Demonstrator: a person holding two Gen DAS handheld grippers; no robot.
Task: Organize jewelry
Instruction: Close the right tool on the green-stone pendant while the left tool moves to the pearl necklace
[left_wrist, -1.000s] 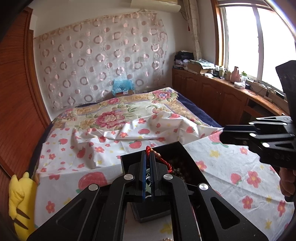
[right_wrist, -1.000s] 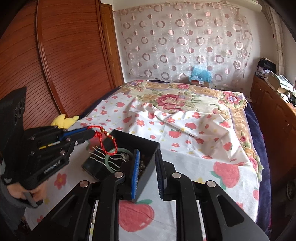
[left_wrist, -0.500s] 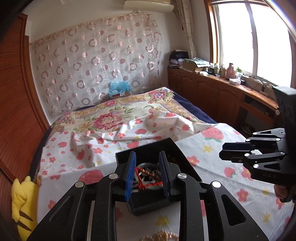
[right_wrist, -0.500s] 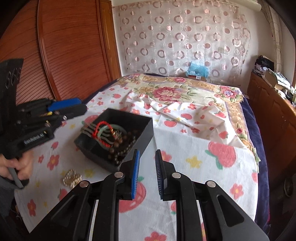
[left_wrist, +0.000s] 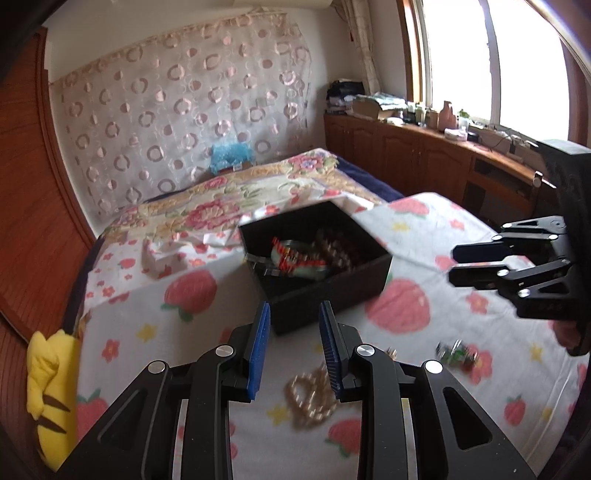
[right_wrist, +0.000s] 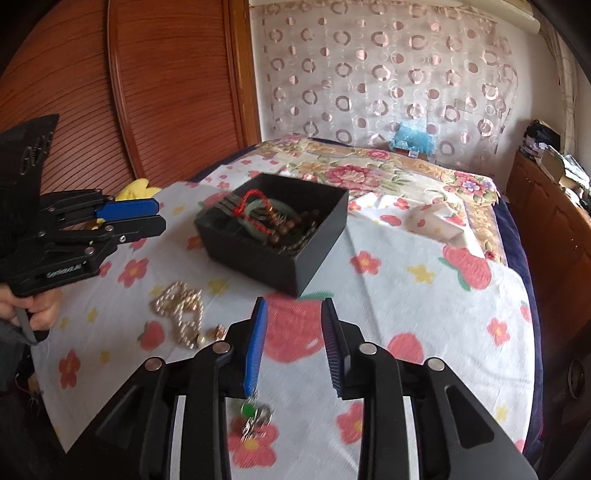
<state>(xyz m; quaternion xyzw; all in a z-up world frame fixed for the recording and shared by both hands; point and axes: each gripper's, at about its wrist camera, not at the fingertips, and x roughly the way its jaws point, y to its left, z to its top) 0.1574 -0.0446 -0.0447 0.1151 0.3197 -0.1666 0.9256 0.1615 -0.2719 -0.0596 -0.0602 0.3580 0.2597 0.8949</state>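
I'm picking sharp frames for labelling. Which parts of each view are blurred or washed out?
Left wrist view: window blown white, pearl necklace and black box smeared by motion, edges bent by fisheye. Right wrist view: evenly lit, green pendant blurred, box rim slightly soft.

— Any writing you can make out?
— Only raised markings on the left gripper: one small word on its near side and some embossed letters on the dark plate behind it, both too blurred to read.
— And elsewhere?
— Nothing legible.
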